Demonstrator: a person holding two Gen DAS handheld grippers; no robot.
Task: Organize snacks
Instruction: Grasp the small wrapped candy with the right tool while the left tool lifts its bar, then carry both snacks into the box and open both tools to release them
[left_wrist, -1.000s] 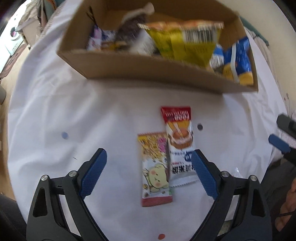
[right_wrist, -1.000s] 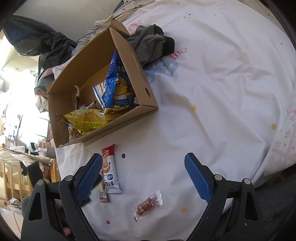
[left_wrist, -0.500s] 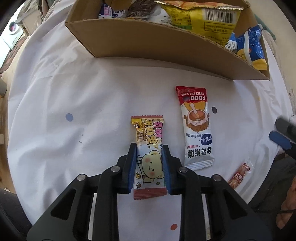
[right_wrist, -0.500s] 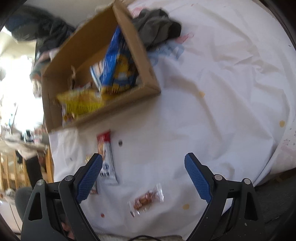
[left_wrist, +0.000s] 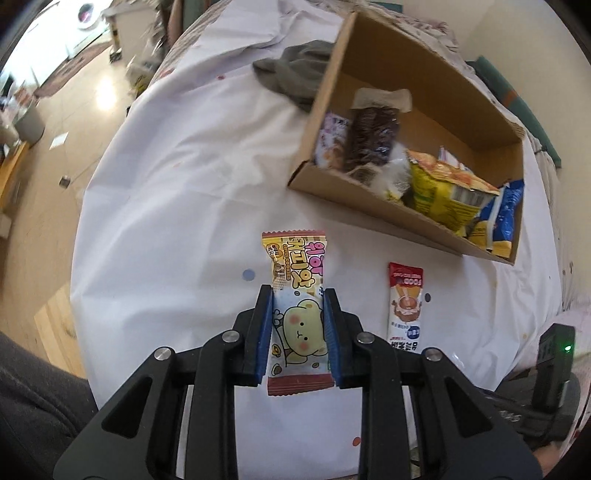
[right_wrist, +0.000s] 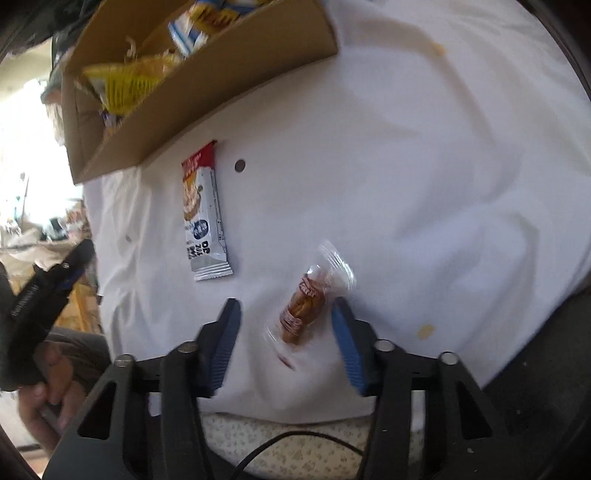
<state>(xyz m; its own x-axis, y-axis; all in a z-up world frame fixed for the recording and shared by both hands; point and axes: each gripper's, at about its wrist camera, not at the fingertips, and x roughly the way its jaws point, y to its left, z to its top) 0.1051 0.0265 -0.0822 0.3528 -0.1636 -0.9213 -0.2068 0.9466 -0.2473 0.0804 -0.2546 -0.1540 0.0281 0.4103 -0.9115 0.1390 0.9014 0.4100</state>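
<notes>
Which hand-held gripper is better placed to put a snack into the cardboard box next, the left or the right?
Left. The left hand-held gripper is already shut on the bear wafer packet. The right hand-held gripper has just been closing around the clear-wrapped snack, its pads not yet pressing it.

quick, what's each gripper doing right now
Left gripper: shut on the yellow bear-print snack packet.
Right gripper: open, just been closing around the clear-wrapped brown snack, pads not pressing.

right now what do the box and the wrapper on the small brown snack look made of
Box: looks like plain brown cardboard, matte, with folded flaps and raw edges. Small brown snack: wrapper seems clear, glossy plastic film; the snack shows through and the twisted ends catch light, though the frame is blurred.
</notes>
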